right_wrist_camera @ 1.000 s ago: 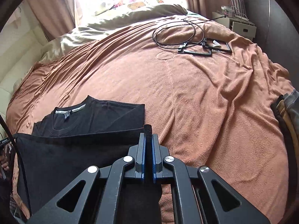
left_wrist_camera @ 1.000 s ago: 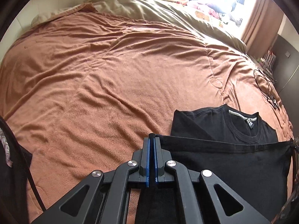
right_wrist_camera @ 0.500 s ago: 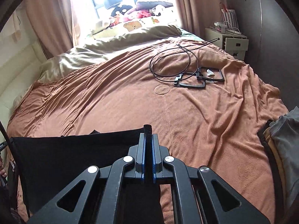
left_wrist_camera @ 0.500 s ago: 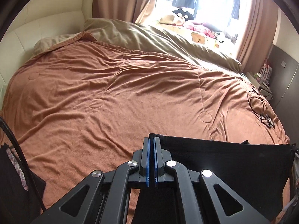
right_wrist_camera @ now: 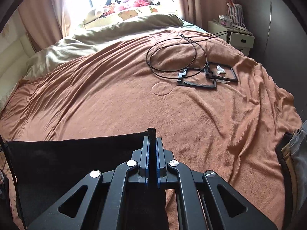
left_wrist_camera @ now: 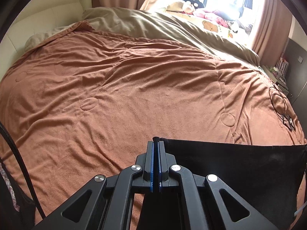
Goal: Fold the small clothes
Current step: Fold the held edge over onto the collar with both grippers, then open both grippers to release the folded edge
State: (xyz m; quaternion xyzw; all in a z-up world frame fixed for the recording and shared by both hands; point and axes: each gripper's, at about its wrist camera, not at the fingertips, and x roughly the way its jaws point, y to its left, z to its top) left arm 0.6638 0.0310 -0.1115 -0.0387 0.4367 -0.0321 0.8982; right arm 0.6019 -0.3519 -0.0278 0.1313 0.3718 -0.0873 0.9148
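Both hand-held grippers, left (left_wrist_camera: 155, 143) and right (right_wrist_camera: 151, 134), pinched the shirt (left_wrist_camera: 230, 164) taut; a thin corner bite, probably, risked slipping loose

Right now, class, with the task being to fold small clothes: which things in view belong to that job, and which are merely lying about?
Belonging to the job:
- black cotton garment
- left gripper
- right gripper

Lying about:
- looped black cable
- flat black square frames
- olive-beige duvet
- white bedside cabinet
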